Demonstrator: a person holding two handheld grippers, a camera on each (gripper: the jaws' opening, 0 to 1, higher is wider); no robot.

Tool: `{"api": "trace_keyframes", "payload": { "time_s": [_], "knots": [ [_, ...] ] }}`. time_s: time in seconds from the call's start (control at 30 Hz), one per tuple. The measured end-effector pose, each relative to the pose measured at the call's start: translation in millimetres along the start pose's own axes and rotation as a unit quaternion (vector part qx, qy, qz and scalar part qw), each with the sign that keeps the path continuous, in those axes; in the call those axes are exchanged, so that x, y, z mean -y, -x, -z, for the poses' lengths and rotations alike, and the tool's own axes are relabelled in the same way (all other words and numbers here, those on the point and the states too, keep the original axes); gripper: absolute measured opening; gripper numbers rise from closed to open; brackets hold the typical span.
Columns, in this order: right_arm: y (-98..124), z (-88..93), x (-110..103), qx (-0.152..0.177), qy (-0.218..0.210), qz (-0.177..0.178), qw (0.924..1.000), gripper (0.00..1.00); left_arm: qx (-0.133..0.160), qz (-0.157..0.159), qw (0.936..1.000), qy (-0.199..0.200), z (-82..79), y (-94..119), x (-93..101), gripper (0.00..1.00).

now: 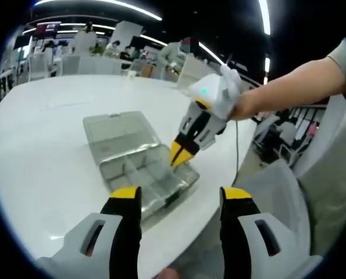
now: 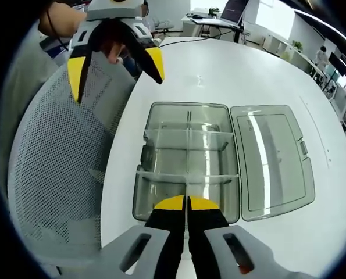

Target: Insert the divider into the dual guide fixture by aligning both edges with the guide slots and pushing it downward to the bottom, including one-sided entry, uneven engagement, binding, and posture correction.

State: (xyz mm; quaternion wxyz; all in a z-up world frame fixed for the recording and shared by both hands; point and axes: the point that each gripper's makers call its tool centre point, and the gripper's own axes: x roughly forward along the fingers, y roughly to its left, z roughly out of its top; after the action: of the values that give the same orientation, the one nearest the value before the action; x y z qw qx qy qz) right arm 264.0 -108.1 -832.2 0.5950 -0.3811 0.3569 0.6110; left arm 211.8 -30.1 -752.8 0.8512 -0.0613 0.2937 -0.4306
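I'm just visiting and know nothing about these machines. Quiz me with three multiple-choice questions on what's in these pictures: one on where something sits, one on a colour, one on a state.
1. Where does the clear box rest?
A. on the mesh chair
B. on the white table
C. on the floor

2. What colour are the gripper tips?
A. yellow
B. red
C. blue

3. How is the box's lid?
A. shut
B. missing
C. open, lying flat beside the box

Answers:
1 B: it sits near the edge of the white table.
2 A: the left gripper and right gripper both end in yellow.
3 C: the lid lies flat alongside.
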Motion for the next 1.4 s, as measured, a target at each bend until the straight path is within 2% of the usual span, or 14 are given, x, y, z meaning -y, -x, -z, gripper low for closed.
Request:
{"api": "trace_keyframes", "payload": {
  "time_s": [0.33,0.83,1.2,1.3,1.4],
  "knots": [
    [0.6,0.5,-0.5,-0.001,-0.006,0.011,0.9999,0.0,0.001,0.0,1.0,0.003,0.3,3.3,-2.3,0.52],
    [1.1,0.6,-0.7,-0.008,0.009,0.014,0.9998,0.0,-0.005,0.004,1.0,-0.007,-3.2,1.2,2.5,0.52],
    [0.9,0.6,-0.6,-0.013,0.001,0.004,0.9999,0.0,-0.003,0.0,1.0,-0.007,-5.4,4.3,2.3,0.52],
    [0.8,-0.2,1.0,-0.017,-0.015,-0.003,0.9997,0.0,-0.003,0.0,1.0,-0.008,-5.8,4.8,2.4,0.52],
    [0.6,0.5,0.1,-0.02,-0.009,-0.001,0.9998,0.0,-0.002,-0.001,1.0,-0.008,-6.6,6.4,1.1,0.52]
  ]
}}
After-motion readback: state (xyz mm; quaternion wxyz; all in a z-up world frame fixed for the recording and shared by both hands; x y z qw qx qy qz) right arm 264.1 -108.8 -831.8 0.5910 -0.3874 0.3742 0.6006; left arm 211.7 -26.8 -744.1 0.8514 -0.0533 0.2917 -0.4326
